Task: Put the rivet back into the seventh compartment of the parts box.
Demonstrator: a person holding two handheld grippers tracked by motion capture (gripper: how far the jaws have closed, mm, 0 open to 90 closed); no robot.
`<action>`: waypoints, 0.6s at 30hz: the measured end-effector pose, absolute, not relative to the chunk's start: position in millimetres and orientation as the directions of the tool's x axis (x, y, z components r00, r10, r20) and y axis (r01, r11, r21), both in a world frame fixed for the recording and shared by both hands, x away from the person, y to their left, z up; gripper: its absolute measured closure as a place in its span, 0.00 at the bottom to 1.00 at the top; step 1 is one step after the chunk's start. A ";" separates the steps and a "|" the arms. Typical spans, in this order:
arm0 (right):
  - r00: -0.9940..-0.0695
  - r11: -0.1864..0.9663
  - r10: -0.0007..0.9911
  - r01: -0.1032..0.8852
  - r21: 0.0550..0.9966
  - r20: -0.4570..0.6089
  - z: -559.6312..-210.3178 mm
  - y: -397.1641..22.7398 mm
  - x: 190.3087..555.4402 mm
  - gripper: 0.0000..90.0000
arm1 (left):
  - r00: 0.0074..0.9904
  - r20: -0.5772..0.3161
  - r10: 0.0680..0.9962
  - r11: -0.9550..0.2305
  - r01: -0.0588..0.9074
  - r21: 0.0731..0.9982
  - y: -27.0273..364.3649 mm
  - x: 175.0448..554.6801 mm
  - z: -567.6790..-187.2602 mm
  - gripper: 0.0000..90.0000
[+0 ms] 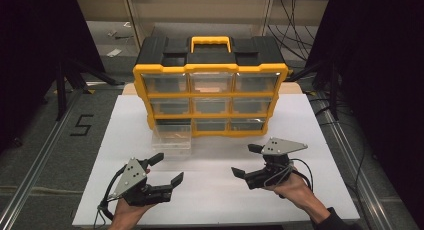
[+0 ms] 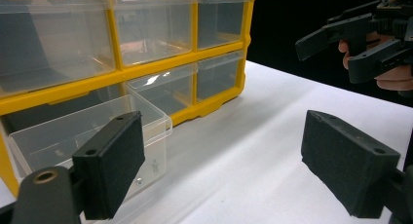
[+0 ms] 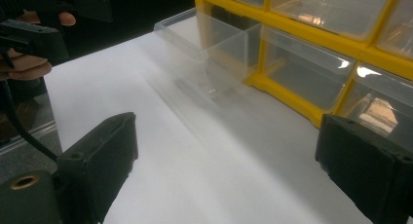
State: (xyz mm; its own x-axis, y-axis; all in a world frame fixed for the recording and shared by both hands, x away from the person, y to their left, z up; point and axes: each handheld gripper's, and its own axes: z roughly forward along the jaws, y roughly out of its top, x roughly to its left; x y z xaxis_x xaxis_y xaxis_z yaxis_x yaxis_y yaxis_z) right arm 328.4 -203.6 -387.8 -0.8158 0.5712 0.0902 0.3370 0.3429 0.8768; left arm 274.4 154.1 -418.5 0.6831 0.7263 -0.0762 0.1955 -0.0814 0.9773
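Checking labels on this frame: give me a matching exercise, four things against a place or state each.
Things:
1. handle
2. bottom-left drawer
3. left gripper
4. board

Places or states:
a. white, under the organizer
b. pulled out, clear
c. yellow, on top of the organizer
d. open, holding nothing

Pairs: 1-c, 2-b, 3-d, 4-a

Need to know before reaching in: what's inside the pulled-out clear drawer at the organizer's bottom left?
The pulled-out drawer looks empty through its clear walls; its rear stays hidden inside the organizer.

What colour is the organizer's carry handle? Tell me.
Yellow: the carry handle on the black top, clearest in the high view.
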 end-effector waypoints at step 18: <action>-0.790 0.293 0.606 0.332 0.897 0.095 -398.9 -229.2 316.0 0.06 | 0.686 -0.080 0.724 -0.079 0.198 0.977 154.2 274.7 -418.4 0.17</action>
